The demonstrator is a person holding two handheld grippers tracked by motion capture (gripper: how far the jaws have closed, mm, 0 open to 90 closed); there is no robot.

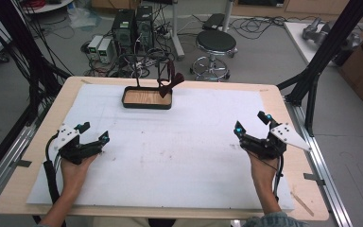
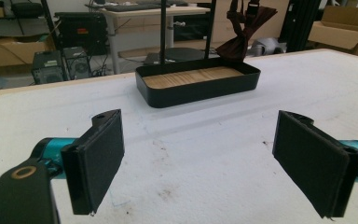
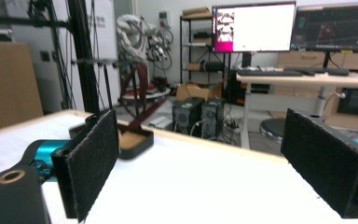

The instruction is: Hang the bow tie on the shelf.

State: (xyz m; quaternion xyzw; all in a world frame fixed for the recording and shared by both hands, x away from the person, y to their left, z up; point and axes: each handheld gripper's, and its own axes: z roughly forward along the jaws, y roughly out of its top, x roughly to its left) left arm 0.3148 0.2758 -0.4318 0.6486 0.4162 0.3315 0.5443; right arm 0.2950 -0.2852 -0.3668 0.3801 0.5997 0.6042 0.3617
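A black tray (image 1: pixel 147 103) with a wooden floor is sitting at the far middle of the bench (image 1: pixel 179 142), a dark red cloth (image 1: pixel 171 80) hanging from its rack into its right end. The left gripper (image 1: pixel 93 133) and right gripper (image 1: pixel 251 121) are resting near, jaws apart, holding nothing.

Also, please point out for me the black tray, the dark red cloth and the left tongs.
black tray (image 2: pixel 200 91), left gripper view, on its front outer wall.
dark red cloth (image 1: pixel 171 80), high view, on the hanging fold above the tray's right end.
left tongs (image 1: pixel 93 132), high view, midway between the two open tips.
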